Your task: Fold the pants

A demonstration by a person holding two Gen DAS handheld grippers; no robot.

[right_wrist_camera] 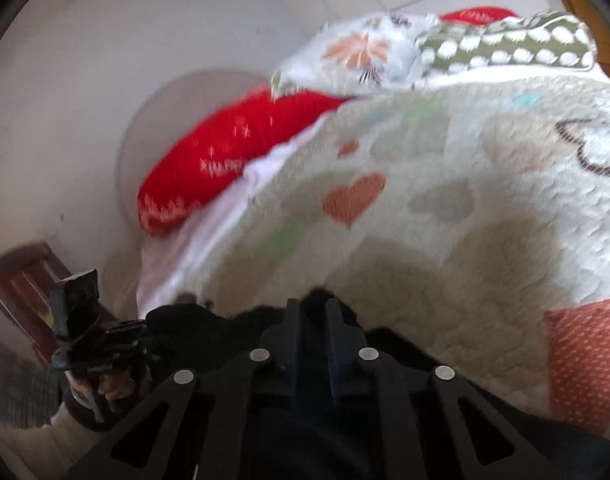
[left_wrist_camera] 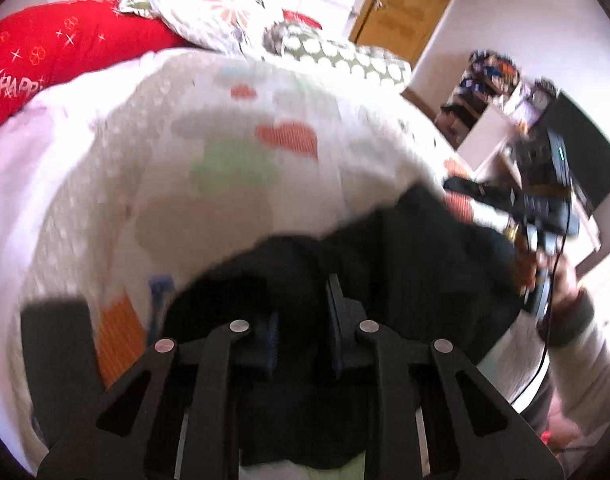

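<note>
- The left gripper (left_wrist_camera: 301, 312) has its jaws drawn close together with black cloth of the pants (left_wrist_camera: 405, 248) bunched between them; the tips are buried in the dark folds, so the exact pinch point is hard to see.
- The right gripper (right_wrist_camera: 311, 316) is likewise nearly closed, its tips sunk into the pants (right_wrist_camera: 313, 432) at the blanket's near edge.
- The pants lie on the near edge of the blanket (left_wrist_camera: 225, 152). They are one black, blurred mass, and neither legs nor waistband can be made out.
- In the left view the right gripper (left_wrist_camera: 545, 216) shows beside the pants, smeared by blur, held by a hand (left_wrist_camera: 565, 280) in a pale sleeve.
- Beyond the blanket lie a red pillow (left_wrist_camera: 65, 48), partly tucked under it, and a floral pillow (left_wrist_camera: 209, 12).
- Farthest off, a wooden door (left_wrist_camera: 405, 4) is cut off at the frame's top.
</note>
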